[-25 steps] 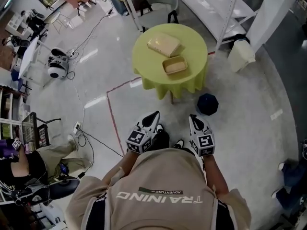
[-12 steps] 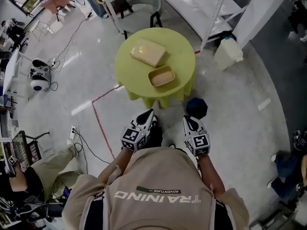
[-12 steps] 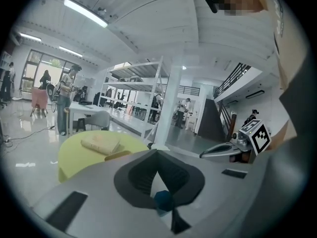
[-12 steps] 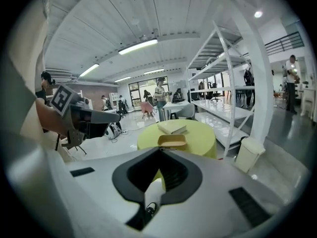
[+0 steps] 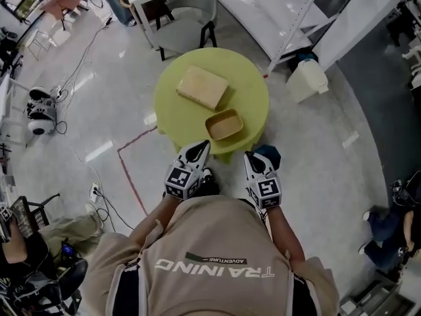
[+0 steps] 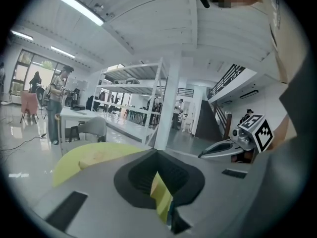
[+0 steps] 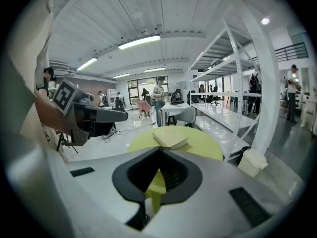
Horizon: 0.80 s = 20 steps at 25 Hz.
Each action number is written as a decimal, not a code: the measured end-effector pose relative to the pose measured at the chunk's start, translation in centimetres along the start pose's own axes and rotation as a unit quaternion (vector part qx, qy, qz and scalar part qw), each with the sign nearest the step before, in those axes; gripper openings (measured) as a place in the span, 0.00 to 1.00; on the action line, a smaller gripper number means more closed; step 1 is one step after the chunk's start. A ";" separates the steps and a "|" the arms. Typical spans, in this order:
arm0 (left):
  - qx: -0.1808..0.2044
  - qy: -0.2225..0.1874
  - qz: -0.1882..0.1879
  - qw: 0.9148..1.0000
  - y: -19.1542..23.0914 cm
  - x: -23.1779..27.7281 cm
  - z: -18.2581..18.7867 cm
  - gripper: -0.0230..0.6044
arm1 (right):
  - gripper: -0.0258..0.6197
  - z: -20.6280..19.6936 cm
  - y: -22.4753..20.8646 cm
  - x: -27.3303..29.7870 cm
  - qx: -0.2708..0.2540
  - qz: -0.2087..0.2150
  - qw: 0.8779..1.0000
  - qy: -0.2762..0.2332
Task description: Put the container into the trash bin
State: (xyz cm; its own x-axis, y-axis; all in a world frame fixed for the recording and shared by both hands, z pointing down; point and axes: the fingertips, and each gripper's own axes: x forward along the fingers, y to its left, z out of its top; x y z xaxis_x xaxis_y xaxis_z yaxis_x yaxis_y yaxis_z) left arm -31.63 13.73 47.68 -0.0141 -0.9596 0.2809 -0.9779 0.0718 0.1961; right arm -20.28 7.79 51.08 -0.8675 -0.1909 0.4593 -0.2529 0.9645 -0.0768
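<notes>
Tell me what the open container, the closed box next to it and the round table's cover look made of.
Open container: tan and matte, no glare; probably moulded pulp, possibly thin plastic.
Closed box: same pale tan, matte, with rounded corners; likely the same stuff.
Table cover: yellow-green cloth, judging by how it hangs over the edge in soft folds.

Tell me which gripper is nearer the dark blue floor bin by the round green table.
Right. The right gripper overlaps the dark blue bin in the head view; the left gripper is off to the bin's left.

Bright strip lights (image 7: 138, 42), fisheye warp, dark corners
</notes>
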 end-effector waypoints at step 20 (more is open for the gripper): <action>0.000 0.009 0.053 0.999 7.6 3.9 1.8 0.04 | 0.04 4.3 -3.9 9.3 -0.034 0.014 0.999 0.013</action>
State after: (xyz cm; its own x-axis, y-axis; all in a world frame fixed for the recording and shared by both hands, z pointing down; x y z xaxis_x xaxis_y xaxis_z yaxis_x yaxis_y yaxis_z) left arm -39.50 10.04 48.61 -0.1143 -0.9413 0.3176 -0.9711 0.1733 0.1642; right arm -29.18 1.52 51.86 -0.8624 -0.1599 0.4803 -0.1988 0.9796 -0.0307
